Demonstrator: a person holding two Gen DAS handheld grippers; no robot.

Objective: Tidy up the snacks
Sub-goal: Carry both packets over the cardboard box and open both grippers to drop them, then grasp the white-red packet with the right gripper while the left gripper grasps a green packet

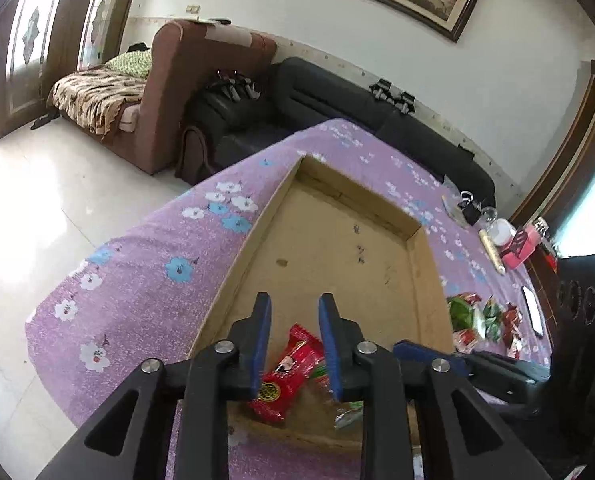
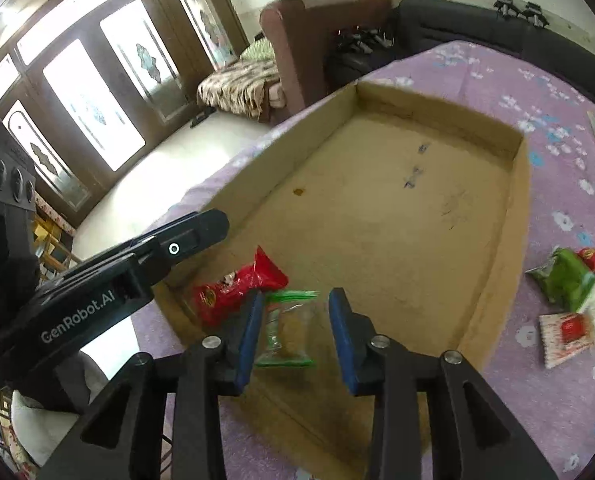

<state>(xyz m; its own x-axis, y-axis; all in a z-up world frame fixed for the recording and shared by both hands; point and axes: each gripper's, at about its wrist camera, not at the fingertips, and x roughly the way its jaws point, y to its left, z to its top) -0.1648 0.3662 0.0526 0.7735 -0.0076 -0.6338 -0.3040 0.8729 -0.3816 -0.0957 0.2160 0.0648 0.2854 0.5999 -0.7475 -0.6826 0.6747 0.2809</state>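
A shallow cardboard tray [image 1: 253, 236] [image 2: 493, 304] lies on the purple flowered tablecloth. A red snack packet [image 1: 285, 376] [image 2: 237, 284] lies in its near corner. A clear packet with green edges [image 2: 287, 328] lies beside it, also in the left wrist view [image 1: 347, 414]. My left gripper [image 1: 294, 344] is open above the red packet. My right gripper [image 2: 296, 332] is open over the clear packet, not gripping it. A pile of green, red and white snack packets [image 1: 481, 320] [image 2: 573, 296] lies on the cloth right of the tray.
The other gripper's body [image 2: 97, 292] [image 1: 477, 364] shows in each view. Bottles, a red box and small items [image 1: 505, 240] stand at the table's far right. Sofas [image 1: 337, 96] and a tiled floor [image 1: 37, 200] lie beyond the table.
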